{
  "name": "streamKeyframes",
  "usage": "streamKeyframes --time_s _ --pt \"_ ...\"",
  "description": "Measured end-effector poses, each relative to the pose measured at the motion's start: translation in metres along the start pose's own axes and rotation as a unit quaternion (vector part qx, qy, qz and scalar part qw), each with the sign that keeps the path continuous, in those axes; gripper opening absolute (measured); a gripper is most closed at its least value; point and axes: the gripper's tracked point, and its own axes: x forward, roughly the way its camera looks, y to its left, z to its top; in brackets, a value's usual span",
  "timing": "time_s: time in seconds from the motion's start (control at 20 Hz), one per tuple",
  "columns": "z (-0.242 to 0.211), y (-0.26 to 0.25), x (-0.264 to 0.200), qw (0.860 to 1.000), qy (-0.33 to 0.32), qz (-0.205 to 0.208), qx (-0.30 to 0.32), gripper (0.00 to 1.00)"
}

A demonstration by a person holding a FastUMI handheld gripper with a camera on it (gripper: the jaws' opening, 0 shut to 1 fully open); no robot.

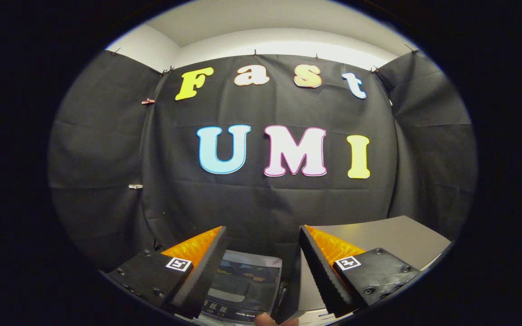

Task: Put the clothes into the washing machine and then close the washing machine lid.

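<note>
hand-held gripper (261, 253) spread wide, empty, raised above washing machine (243, 285), aimed at wall. risk: no clothes in sight; blind descent may strike lid or grey table (392, 235).

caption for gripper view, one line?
Open hand-held gripper held high above the washing machine, nothing between its fingers.

One washing machine (243, 290); one grey table (388, 240); one gripper (261, 235), two fingers apart; possibly one fingertip (266, 320).
</note>
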Motion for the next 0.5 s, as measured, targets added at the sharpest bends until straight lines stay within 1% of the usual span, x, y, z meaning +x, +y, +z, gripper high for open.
streamKeyframes --time_s 0.25,0.5 --pt "0.014 -0.033 -0.025 1.0 -0.013 -0.028 0.005 0.99" --pt "0.017 -0.041 -0.045 0.999 -0.016 -0.036 0.003 0.99"
